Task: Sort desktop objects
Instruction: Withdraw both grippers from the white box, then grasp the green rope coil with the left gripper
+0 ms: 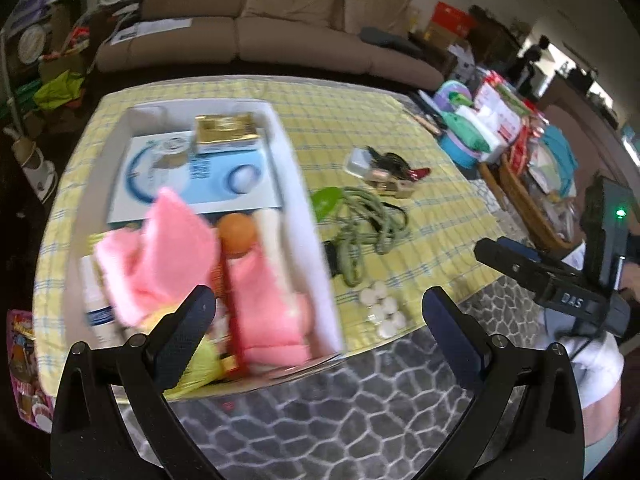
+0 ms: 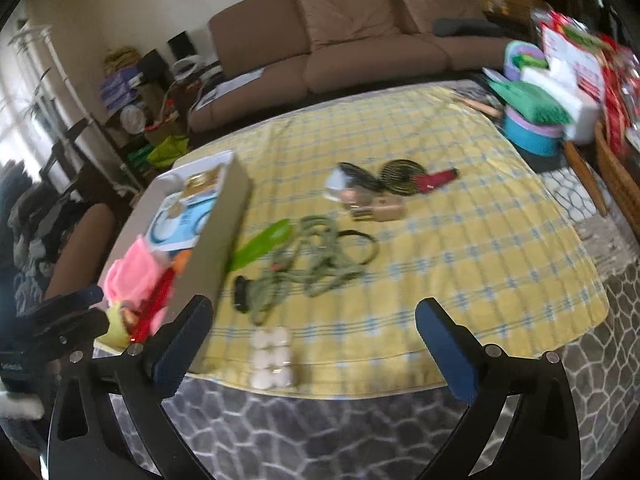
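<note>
Both the left tool (image 1: pixel 318 312) and the right tool (image 2: pixel 314 322) hang spread wide and empty at the near edge of the yellow checked cloth-covered worktop (image 2: pixel 460 248). The coiled green cord (image 2: pixel 308 268) and clear pack of white round pieces (image 2: pixel 272 358) lie on the cloth just right of the white rectangular cardboard box (image 1: pixel 308 240), which holds pink cloth (image 1: pixel 160 256) and an orange ball (image 1: pixel 238 232).

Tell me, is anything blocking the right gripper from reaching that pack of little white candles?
Nothing visible: the right gripper is open, and the white candles lie between its fingers in view, near the table edge. The green cord lies beyond them.

Left tool (image 1: pixel 316 316) gapes wide near the white box (image 1: pixel 316 248) — pink cloth (image 1: pixel 160 252) inside.
</note>
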`<state>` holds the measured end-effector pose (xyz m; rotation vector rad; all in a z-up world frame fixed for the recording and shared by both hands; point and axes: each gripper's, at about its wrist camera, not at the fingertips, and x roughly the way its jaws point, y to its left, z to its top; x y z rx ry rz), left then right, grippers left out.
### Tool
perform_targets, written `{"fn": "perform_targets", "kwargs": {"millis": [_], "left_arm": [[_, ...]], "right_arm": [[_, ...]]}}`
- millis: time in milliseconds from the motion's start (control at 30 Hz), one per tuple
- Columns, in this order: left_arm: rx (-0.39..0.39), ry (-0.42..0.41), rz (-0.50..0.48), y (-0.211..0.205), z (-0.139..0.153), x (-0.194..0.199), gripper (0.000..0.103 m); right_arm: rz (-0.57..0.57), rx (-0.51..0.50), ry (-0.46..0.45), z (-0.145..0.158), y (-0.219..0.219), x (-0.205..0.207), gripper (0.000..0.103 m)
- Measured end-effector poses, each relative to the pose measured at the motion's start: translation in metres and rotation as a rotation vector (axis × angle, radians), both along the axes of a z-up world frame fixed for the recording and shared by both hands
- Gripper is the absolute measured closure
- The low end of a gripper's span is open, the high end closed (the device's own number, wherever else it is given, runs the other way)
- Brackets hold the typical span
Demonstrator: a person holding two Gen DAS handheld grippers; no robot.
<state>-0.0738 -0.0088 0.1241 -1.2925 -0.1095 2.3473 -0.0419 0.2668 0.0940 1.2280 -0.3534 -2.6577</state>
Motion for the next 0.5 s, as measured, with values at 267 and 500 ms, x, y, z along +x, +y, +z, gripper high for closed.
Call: {"fn": "perform_targets", "kwargs": {"millis": [267, 500], "left_arm": [[-0.12, 0.005, -0.107, 0.075, -0.015, -0.017, 0.0], [-0.343, 0.025, -0.212, 0.144, -0.038, -0.045, 0.0]], "right_arm": [[-0.099, -0.071, -0.017, -0.028, 0.059, -0.009, 0.0], [-0.129, -0.11, -0.014, -0.032, 0.087, -0.018, 0.0]]}}
